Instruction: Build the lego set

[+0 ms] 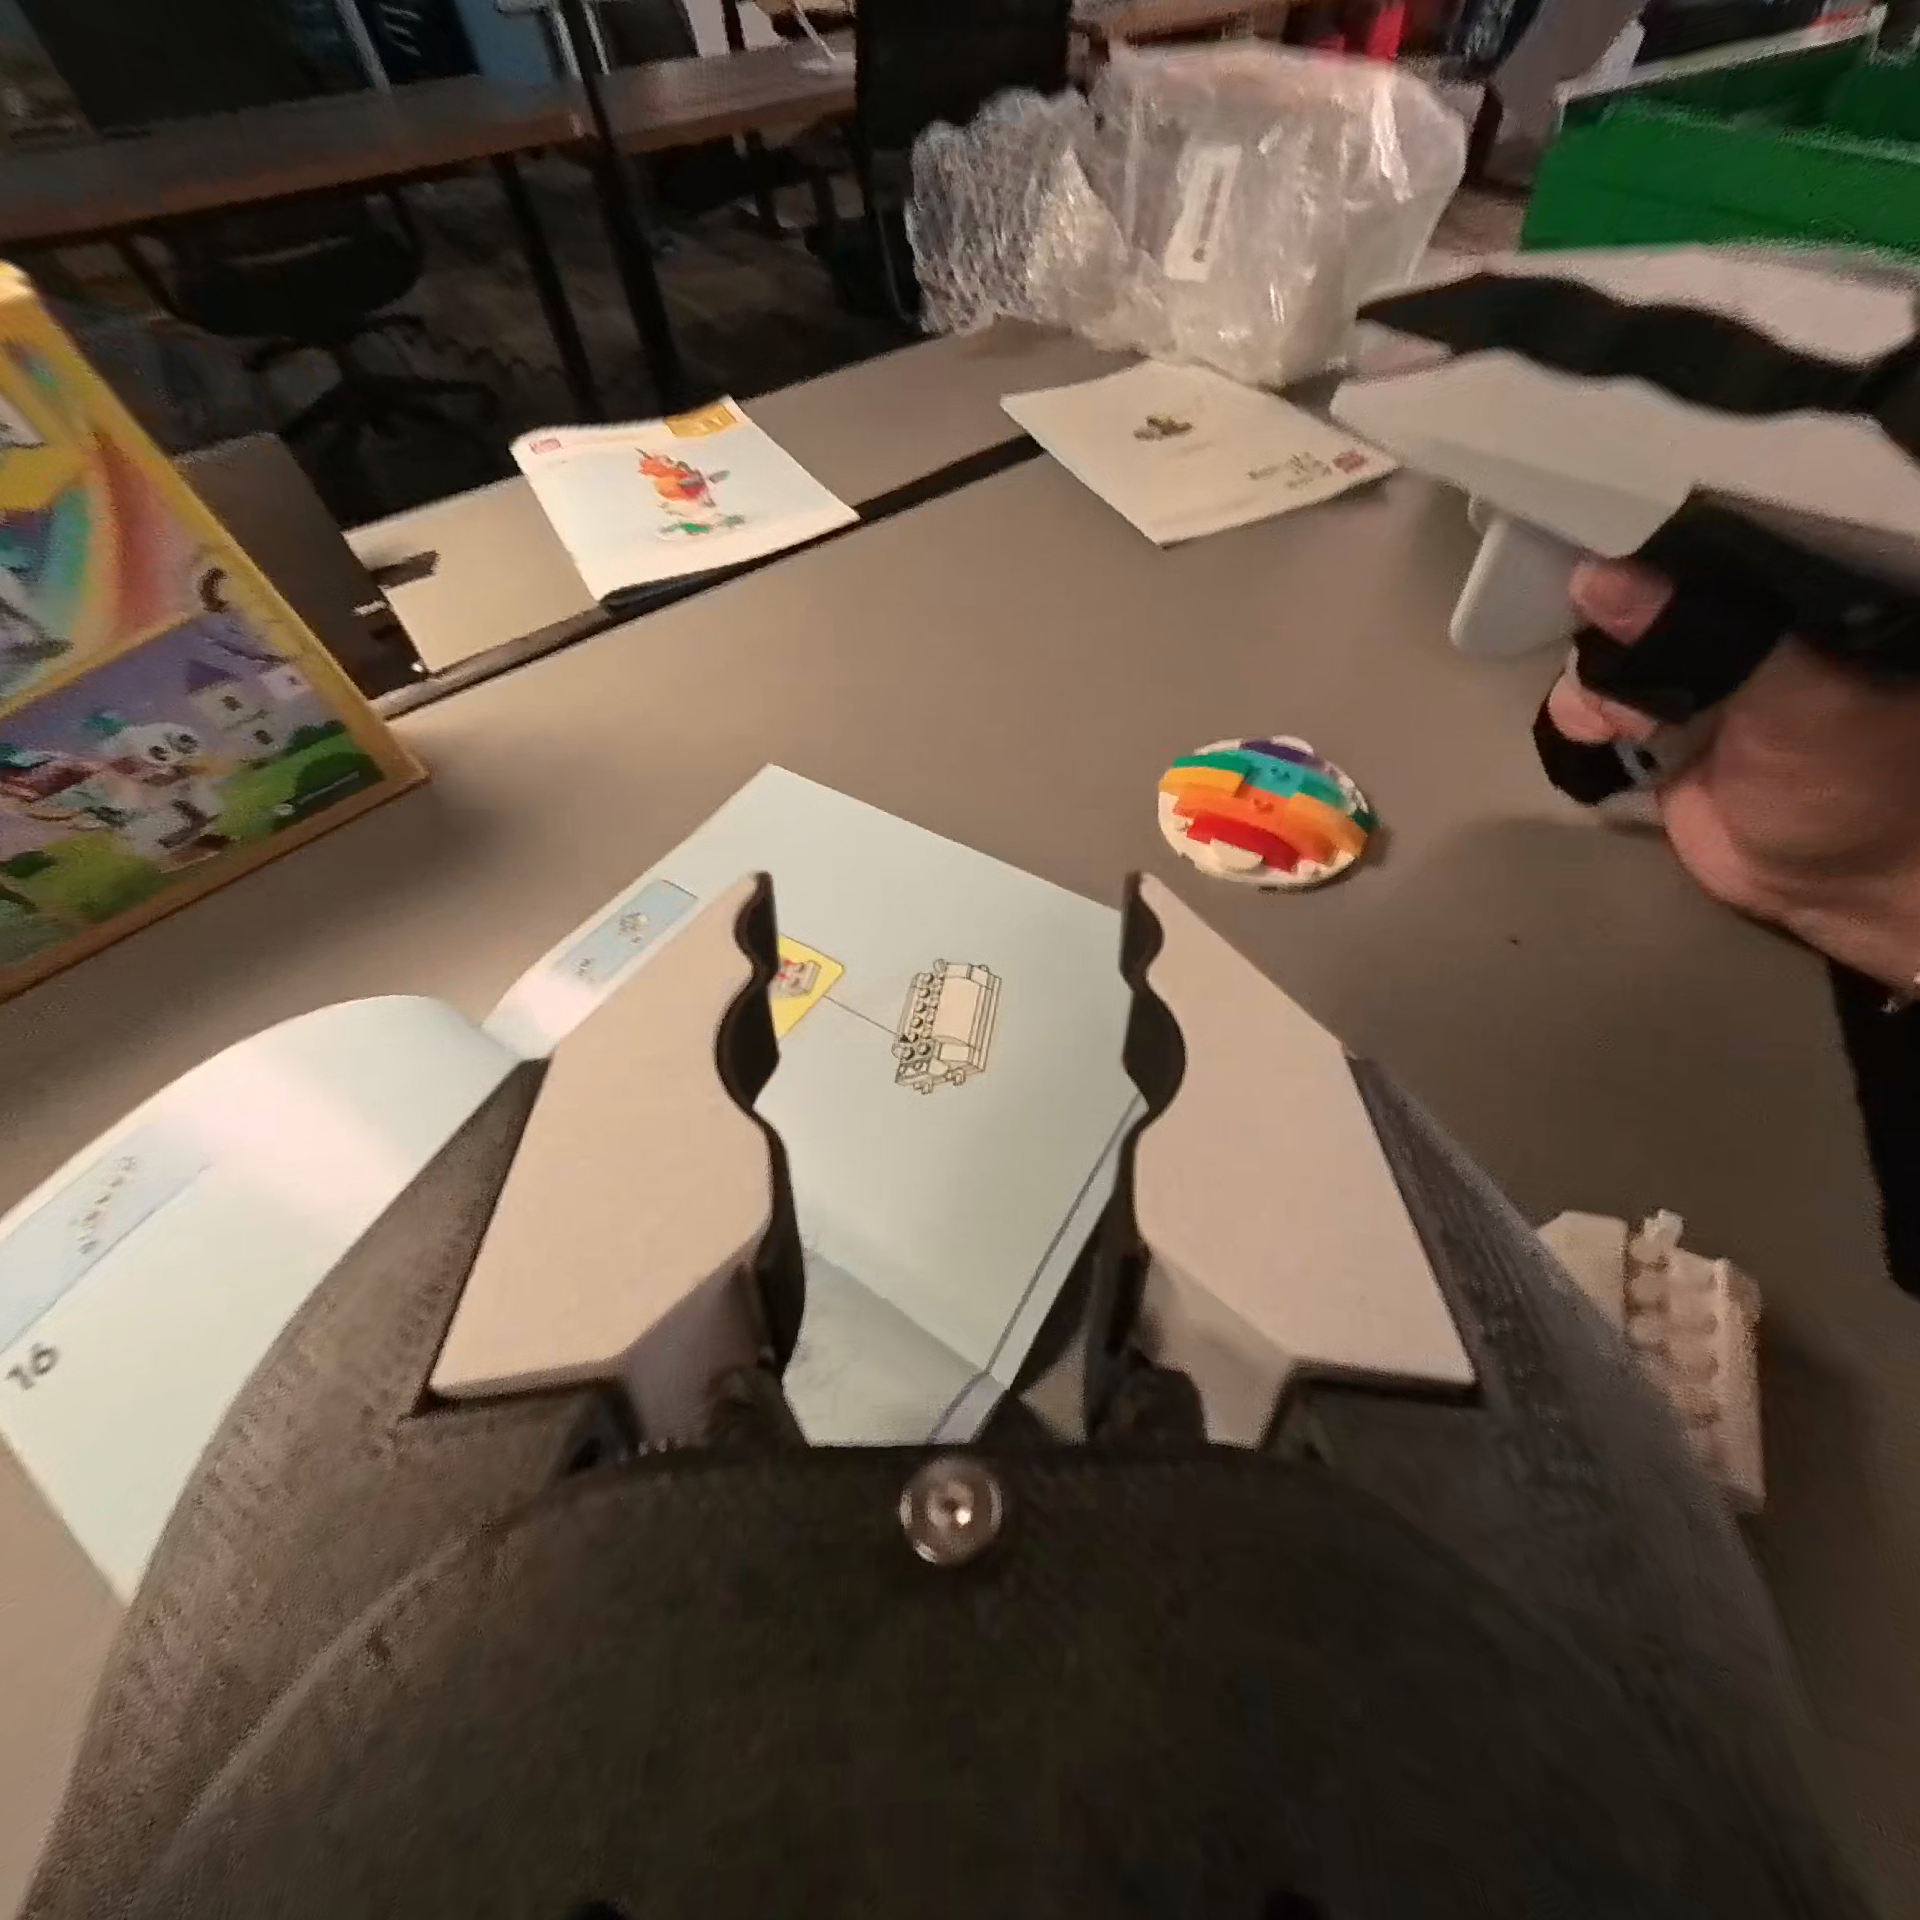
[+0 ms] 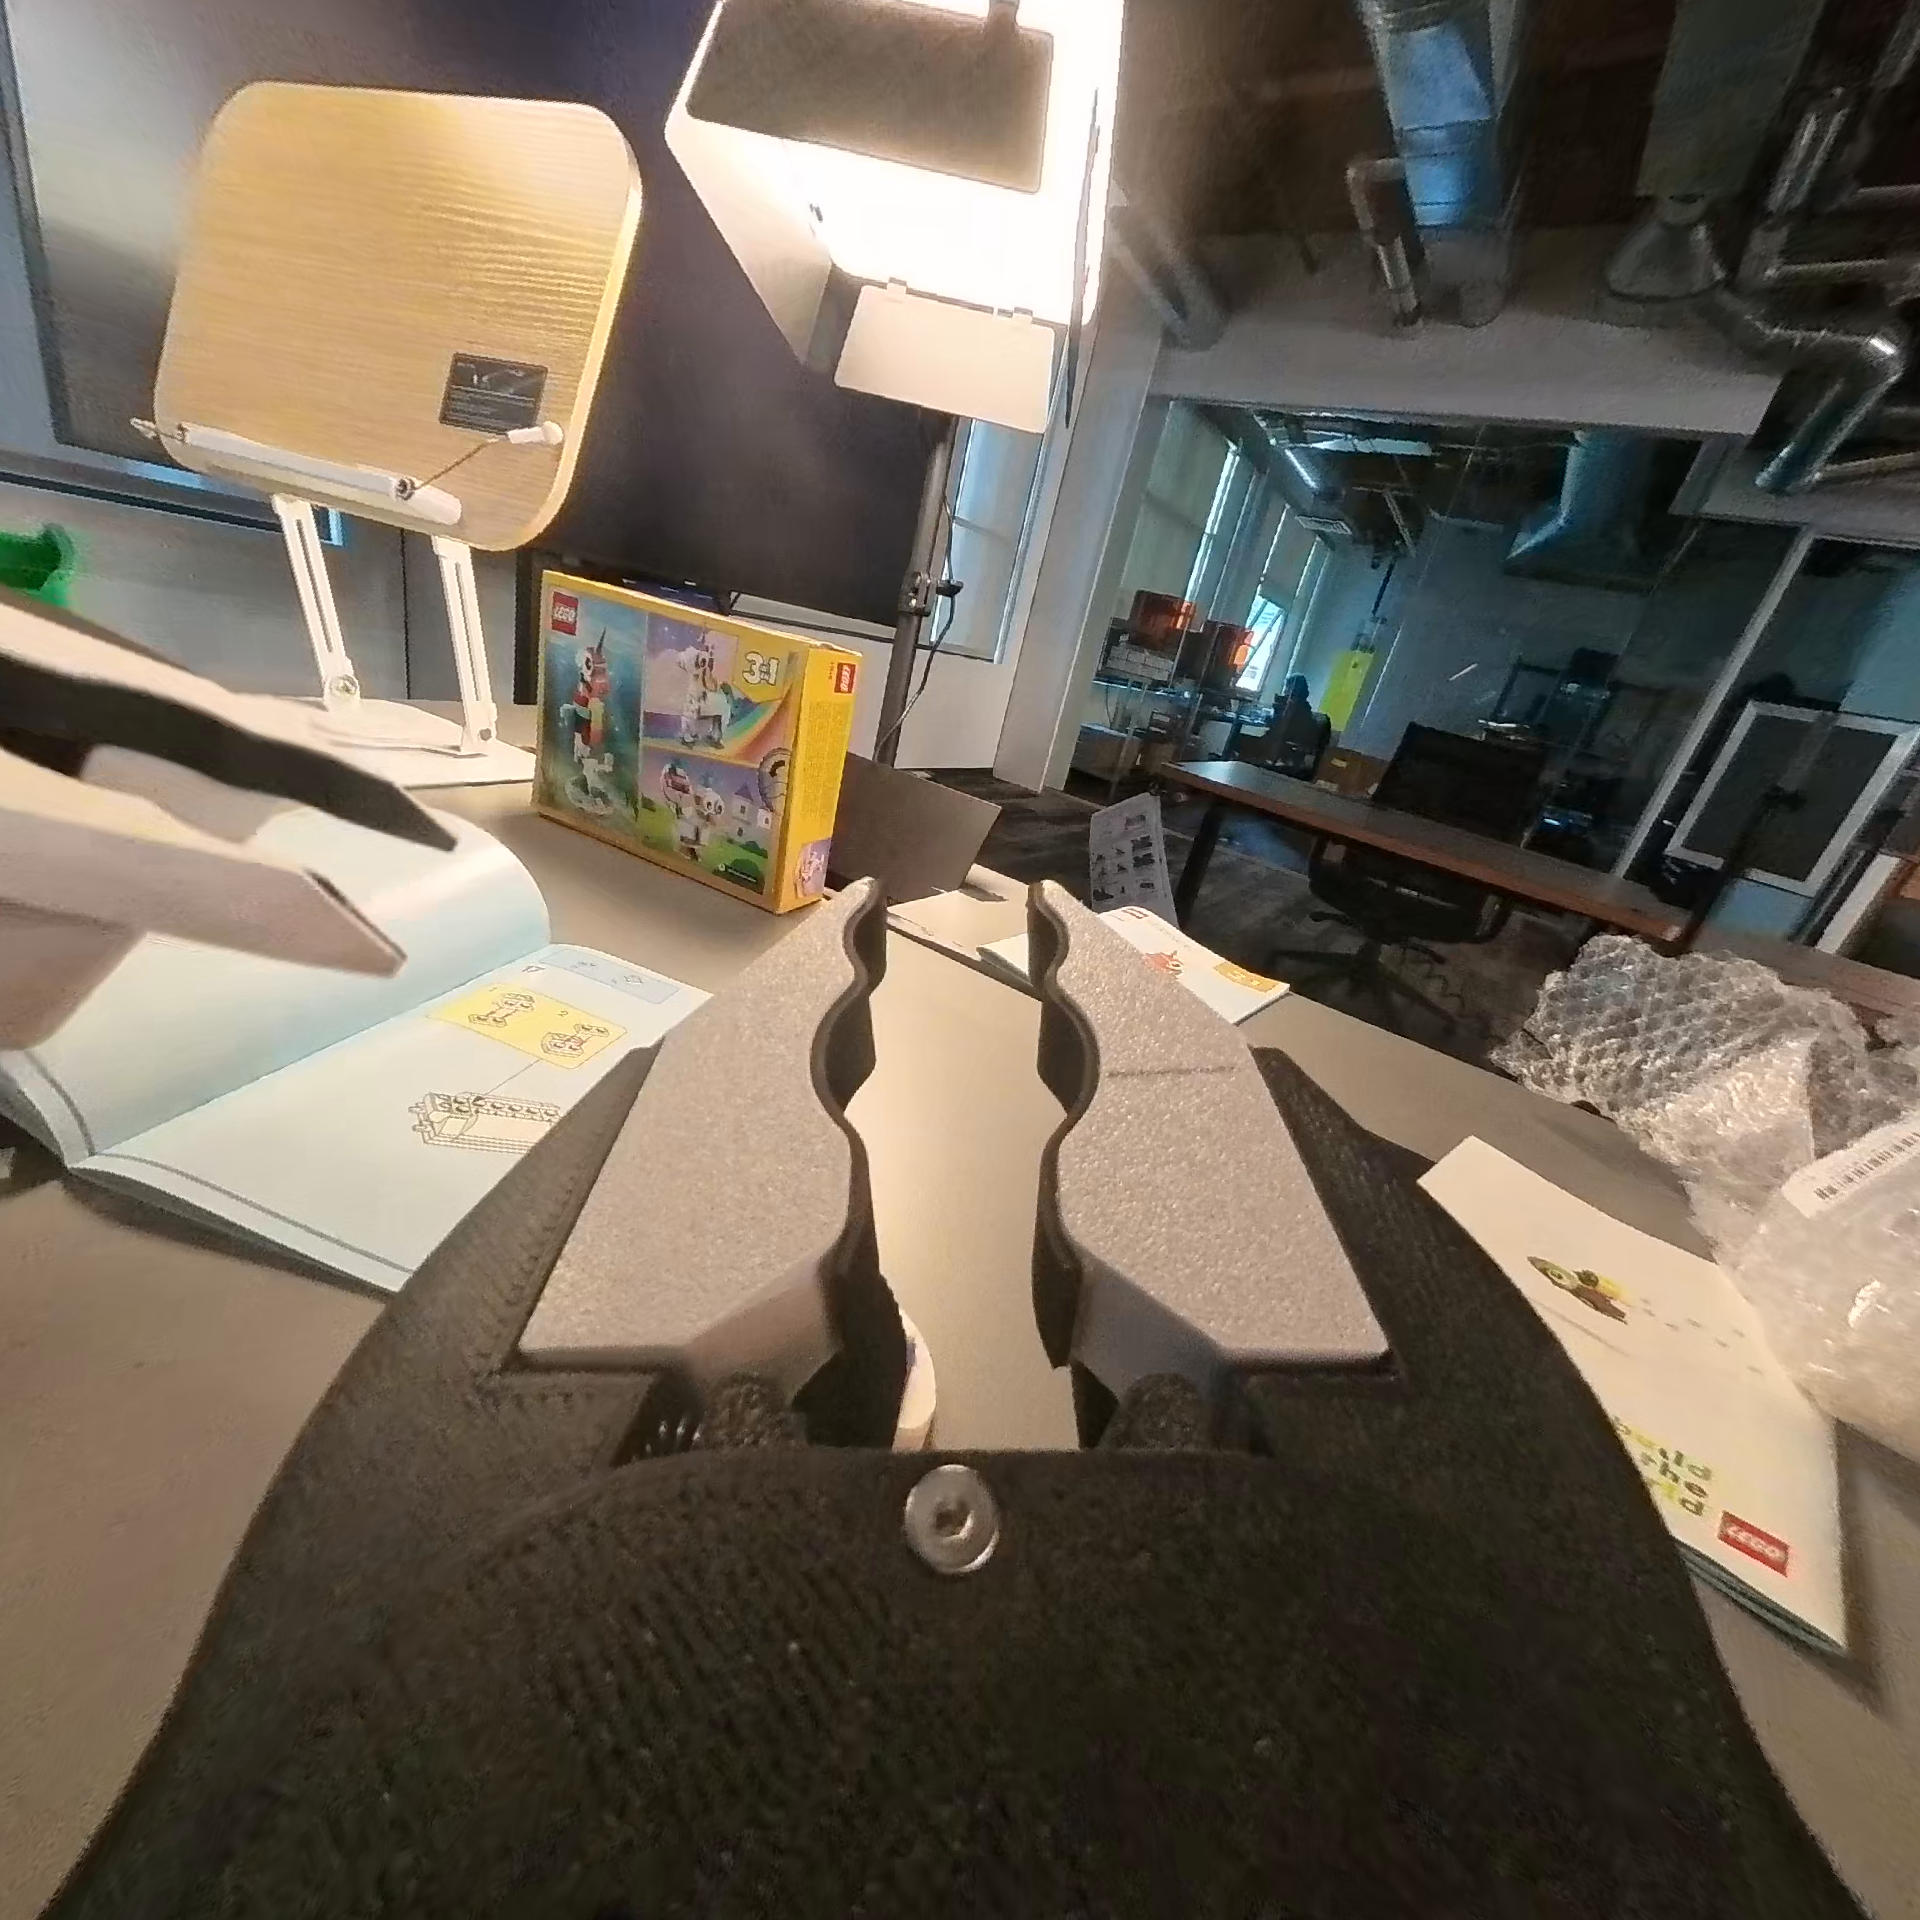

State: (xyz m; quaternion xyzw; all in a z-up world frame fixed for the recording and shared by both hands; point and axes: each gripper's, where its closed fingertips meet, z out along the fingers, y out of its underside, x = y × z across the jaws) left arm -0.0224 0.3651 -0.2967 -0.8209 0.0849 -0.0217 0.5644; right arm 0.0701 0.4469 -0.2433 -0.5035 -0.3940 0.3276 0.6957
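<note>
Yellow cardboard marks the lego box (image 2: 694, 750), which stands upright on the grey worktop (image 1: 987, 665) and carries a red brand logo and printed pictures of the models. Beside it an open instruction booklet (image 1: 914, 1049) with pale blue pages lies flat, showing line drawings of a white brick assembly and a page number at the lower left corner. Two closed booklets lie farther back: one with an orange figure on its cover (image 1: 681, 504), one white with a small red logo (image 1: 1195, 452).

Over the open booklet hangs the left claw (image 1: 945, 904), its jaws spread wide with nothing between them. A white brick assembly (image 1: 1673, 1351) sits on the worktop just beside its right flank. The rainbow-coloured build on a round white plate (image 1: 1262, 810) rests on the worktop to the right of the booklet.

Farther right, the right claw (image 2: 956, 909) is held by a hand (image 1: 1766, 810); its jaws stand moderately apart, empty, above bare worktop. Crumpled bubble wrap (image 2: 1704, 1049) lies at the far right.
</note>
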